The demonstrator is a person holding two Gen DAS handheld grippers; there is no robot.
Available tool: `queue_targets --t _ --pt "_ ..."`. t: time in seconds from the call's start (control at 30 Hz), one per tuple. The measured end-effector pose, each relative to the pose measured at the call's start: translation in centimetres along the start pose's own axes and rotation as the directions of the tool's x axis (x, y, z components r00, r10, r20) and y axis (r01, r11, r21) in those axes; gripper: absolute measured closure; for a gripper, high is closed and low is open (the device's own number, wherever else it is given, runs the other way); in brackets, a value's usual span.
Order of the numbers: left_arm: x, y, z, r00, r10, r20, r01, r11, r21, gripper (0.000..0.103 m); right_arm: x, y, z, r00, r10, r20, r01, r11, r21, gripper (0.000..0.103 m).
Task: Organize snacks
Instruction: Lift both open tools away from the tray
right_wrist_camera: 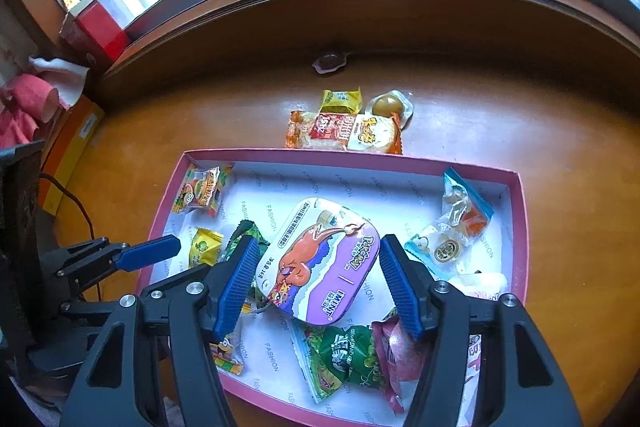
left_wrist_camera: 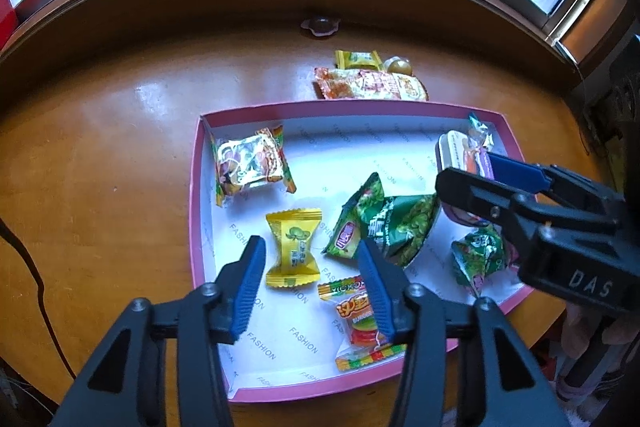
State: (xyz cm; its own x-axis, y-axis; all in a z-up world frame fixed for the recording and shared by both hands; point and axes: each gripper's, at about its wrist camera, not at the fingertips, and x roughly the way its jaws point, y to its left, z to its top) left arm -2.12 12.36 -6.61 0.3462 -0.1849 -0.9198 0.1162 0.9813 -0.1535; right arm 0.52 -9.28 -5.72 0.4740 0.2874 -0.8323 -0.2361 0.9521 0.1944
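Note:
A pink-rimmed tray [left_wrist_camera: 194, 187] with white lining sits on the round wooden table and holds several snacks. My left gripper [left_wrist_camera: 309, 245] hangs open low over its near left part. A yellow wrapped candy [left_wrist_camera: 294, 247] lies on the lining between its fingers, and neither pad presses on it. My right gripper [right_wrist_camera: 319, 241] is shut on a purple mint tin [right_wrist_camera: 320, 263], held tilted above a green snack packet [right_wrist_camera: 340, 359]. In the left wrist view the right gripper [left_wrist_camera: 466, 171] reaches in from the right with the tin [left_wrist_camera: 456, 149] over another green packet [left_wrist_camera: 384, 223].
Also in the tray are a foil packet [left_wrist_camera: 250, 163], a gummy burger packet [left_wrist_camera: 360, 323] and clear-wrapped sweets [right_wrist_camera: 460, 223]. Beyond its far rim lie an orange packet [left_wrist_camera: 372, 85], a yellow candy [left_wrist_camera: 358, 59] and a jelly cup [left_wrist_camera: 320, 25]. A black cable [left_wrist_camera: 36, 279] trails at the left.

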Motion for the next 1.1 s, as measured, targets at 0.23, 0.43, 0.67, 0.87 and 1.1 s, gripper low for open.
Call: queue_targets --t 0.23,0.43,0.67,0.87,1.1 --pt "-0.3 0.1 0.1 1.000 0.005 0.009 -0.005 1.000 -0.006 0.042 -0.6 -0.1 0.2 0.999 0.028 0.037 -0.029 0.999 0.017 0.029" --pt "-1.0 0.4 0.4 1.000 0.003 0.021 -0.003 1.000 -0.007 0.042 -1.1 -0.4 0.5 0.998 0.035 0.055 -0.037 0.999 0.030 0.028" --pt "-1.8 0.0 1.0 0.999 -0.003 0.045 0.003 1.000 0.013 0.042 -1.8 -0.6 0.9 0.996 0.037 0.076 -0.040 0.999 0.034 0.028" --pt "-2.2 -0.1 2.1 0.998 -0.009 0.060 0.008 1.000 0.017 0.042 -2.3 -1.2 1.6 0.995 0.029 0.091 -0.034 0.998 0.052 0.028" --pt "-1.9 0.5 4.1 0.997 -0.002 0.080 0.001 1.000 0.011 0.042 -2.5 -1.8 2.6 0.995 0.020 0.099 -0.027 0.997 0.068 0.028"
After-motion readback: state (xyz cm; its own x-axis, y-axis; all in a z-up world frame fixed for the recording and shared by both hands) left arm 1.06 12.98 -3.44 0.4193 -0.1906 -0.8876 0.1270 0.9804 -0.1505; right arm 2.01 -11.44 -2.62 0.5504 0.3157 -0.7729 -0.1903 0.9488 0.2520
